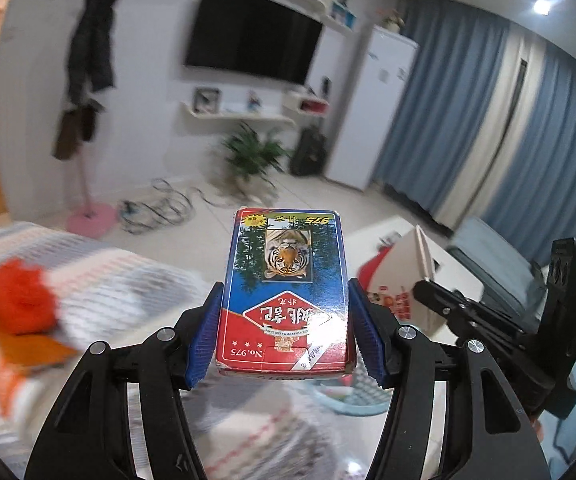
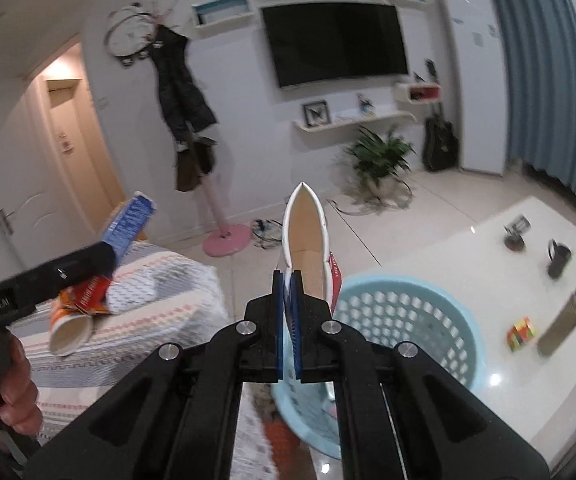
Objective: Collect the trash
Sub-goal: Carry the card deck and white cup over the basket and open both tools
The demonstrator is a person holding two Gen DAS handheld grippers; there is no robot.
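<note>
My left gripper (image 1: pixel 286 286) is shut on a red and blue playing-card box (image 1: pixel 284 312) with a tiger picture, blue pads pressing on both long sides. It also shows in the right wrist view as the card box (image 2: pixel 130 220), held above a striped cloth. My right gripper (image 2: pixel 288 276) is shut on a flattened white paper cup (image 2: pixel 305 240) with red print, over a pale blue basket (image 2: pixel 407 320). From the left wrist view, the cup (image 1: pixel 403 276) hangs at the right. An orange paper cup (image 2: pixel 70 328) and torn orange wrappers (image 2: pixel 88 294) lie on the cloth.
A striped cloth (image 2: pixel 160 320) covers the surface at the left. At the right, a white table (image 2: pixel 467 248) carries a colour cube (image 2: pixel 521 332), a metal cylinder (image 2: pixel 563 320) and a black mug (image 2: pixel 559 260). A hand (image 2: pixel 12 380) grips the left tool.
</note>
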